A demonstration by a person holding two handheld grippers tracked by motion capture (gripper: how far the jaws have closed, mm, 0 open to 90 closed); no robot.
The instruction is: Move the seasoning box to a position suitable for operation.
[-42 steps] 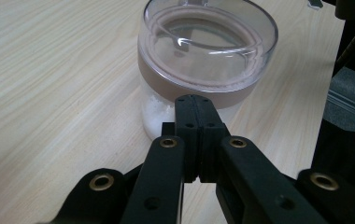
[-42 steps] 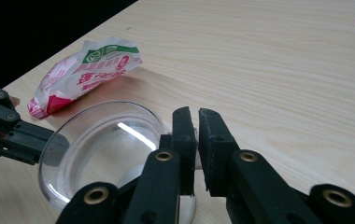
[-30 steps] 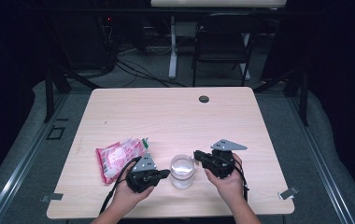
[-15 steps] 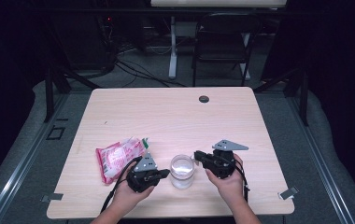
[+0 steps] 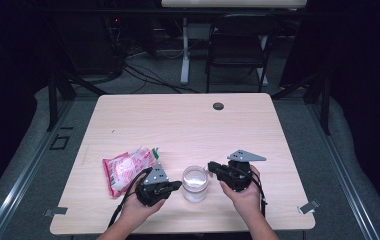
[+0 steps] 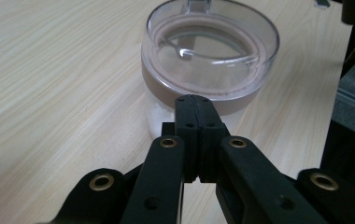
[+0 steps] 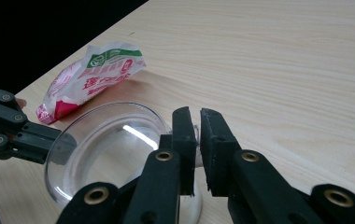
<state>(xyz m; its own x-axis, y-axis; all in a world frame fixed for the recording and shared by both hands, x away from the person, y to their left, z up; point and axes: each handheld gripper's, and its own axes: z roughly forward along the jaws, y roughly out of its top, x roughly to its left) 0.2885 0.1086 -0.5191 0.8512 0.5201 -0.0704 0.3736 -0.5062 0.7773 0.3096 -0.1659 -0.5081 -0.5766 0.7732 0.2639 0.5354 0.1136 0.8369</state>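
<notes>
A clear jar [image 5: 195, 181] with a clear lid stands near the table's front edge between my two grippers. My left gripper [image 5: 179, 185] is shut with nothing in it. In the left gripper view its closed tips [image 6: 195, 100] rest at the jar's [image 6: 210, 51] side just under the lid's rim. My right gripper [image 5: 211, 166] comes in from the jar's right. Its jaws [image 7: 197, 116] are nearly together on a small clear tab at the lid's edge, above the jar [image 7: 105, 149].
A red, white and green snack bag [image 5: 127, 168] lies left of the jar, behind my left gripper, and also shows in the right gripper view [image 7: 94, 74]. A dark round grommet [image 5: 218, 106] sits at the far edge of the wooden table [image 5: 188, 130]. A chair [image 5: 238, 45] stands beyond.
</notes>
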